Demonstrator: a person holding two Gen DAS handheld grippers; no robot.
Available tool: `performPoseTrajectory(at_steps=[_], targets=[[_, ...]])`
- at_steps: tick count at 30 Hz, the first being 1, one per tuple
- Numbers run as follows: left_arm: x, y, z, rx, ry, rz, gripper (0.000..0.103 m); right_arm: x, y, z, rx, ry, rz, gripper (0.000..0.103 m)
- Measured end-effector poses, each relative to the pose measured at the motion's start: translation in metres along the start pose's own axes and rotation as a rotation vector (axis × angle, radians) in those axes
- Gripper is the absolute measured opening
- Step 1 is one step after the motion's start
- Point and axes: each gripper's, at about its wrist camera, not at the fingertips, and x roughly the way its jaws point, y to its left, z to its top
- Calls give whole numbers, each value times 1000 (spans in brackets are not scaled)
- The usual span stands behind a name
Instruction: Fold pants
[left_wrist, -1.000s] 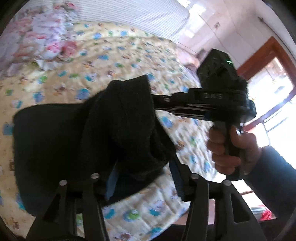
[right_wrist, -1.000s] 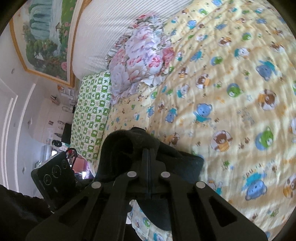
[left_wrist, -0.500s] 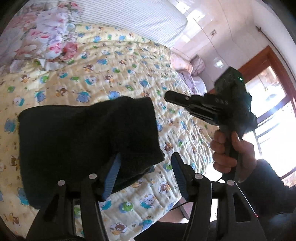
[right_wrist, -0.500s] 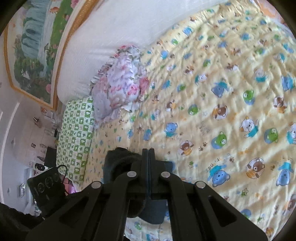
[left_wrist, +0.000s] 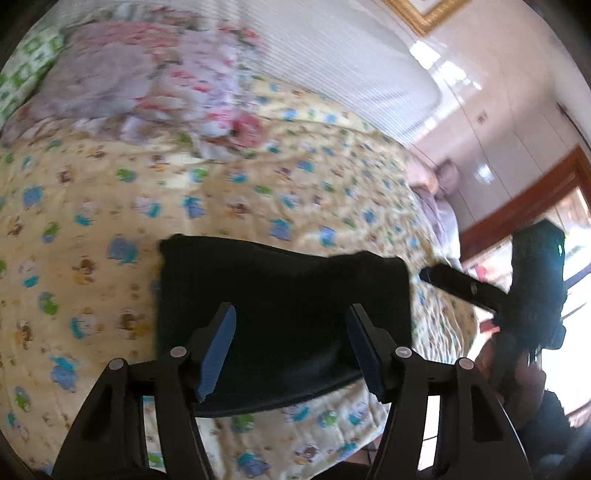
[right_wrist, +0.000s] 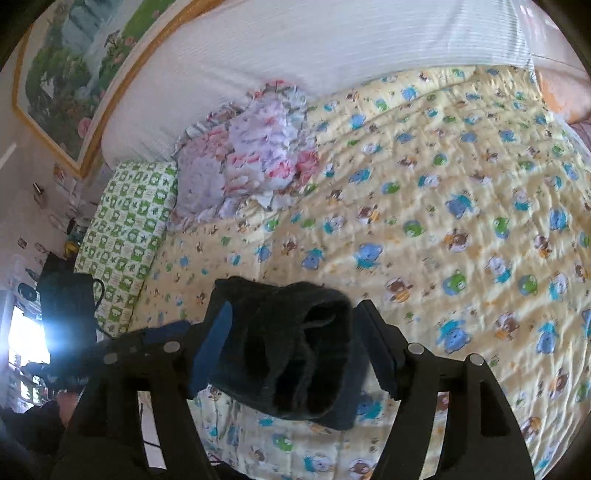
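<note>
The black pants (left_wrist: 280, 295) lie folded into a small thick bundle on the yellow cartoon-print quilt (left_wrist: 110, 206), near the bed's front edge. My left gripper (left_wrist: 290, 328) is open above the bundle, its blue pads apart and holding nothing. My right gripper (right_wrist: 293, 328) is open too, jaws either side of the bundle's rolled end (right_wrist: 295, 350); whether the pads touch it I cannot tell. From the left wrist view the right gripper (left_wrist: 428, 275) sits just right of the bundle.
A floral pillow (right_wrist: 251, 158) and a green checked pillow (right_wrist: 125, 236) lie at the head of the bed below a white striped headboard (right_wrist: 295, 55). A wooden door frame (left_wrist: 524, 199) stands to the right. The bed edge runs close below the bundle.
Both grippers let go of the pants. The lifted fold has dropped flat onto the bundle. The right gripper went from shut to open and both pulled back a little.
</note>
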Motion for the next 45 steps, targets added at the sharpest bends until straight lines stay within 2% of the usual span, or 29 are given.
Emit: performPoseTrajectory(at_steps=[5,8,14,18,23,25,28,33,35,36,40,45], targets=[[-3,31,6,-68,2,19,65,15,-6,-8,36,29,-32,71],[4,39,4,-88,30,20,65,22,-18,-16,77,57,-44,71],[21,43,-3,-60,73,66,66,35,-49,-35,183,108,-3,71],[34,52,-8,-67,108,85,66,51,-73,-50,219,147,-19,71],[42,70,-10,-123,127,70,67,52,-82,-54,273,139,33,71],[44,74,-10,-140,134,54,70,51,-80,-51,290,135,84,71],[52,79,-8,-148,148,41,70,58,-81,-52,304,163,112,71],[66,80,-7,-140,157,55,71,70,-94,-61,413,189,241,71],[67,78,-8,-131,157,63,70,73,-96,-66,442,190,287,62],[66,77,-8,-128,154,59,64,73,-96,-66,442,188,286,61],[58,73,-8,-127,131,49,42,68,-84,-60,374,178,282,48],[42,64,-6,-118,82,62,35,60,-66,-45,265,175,278,43]])
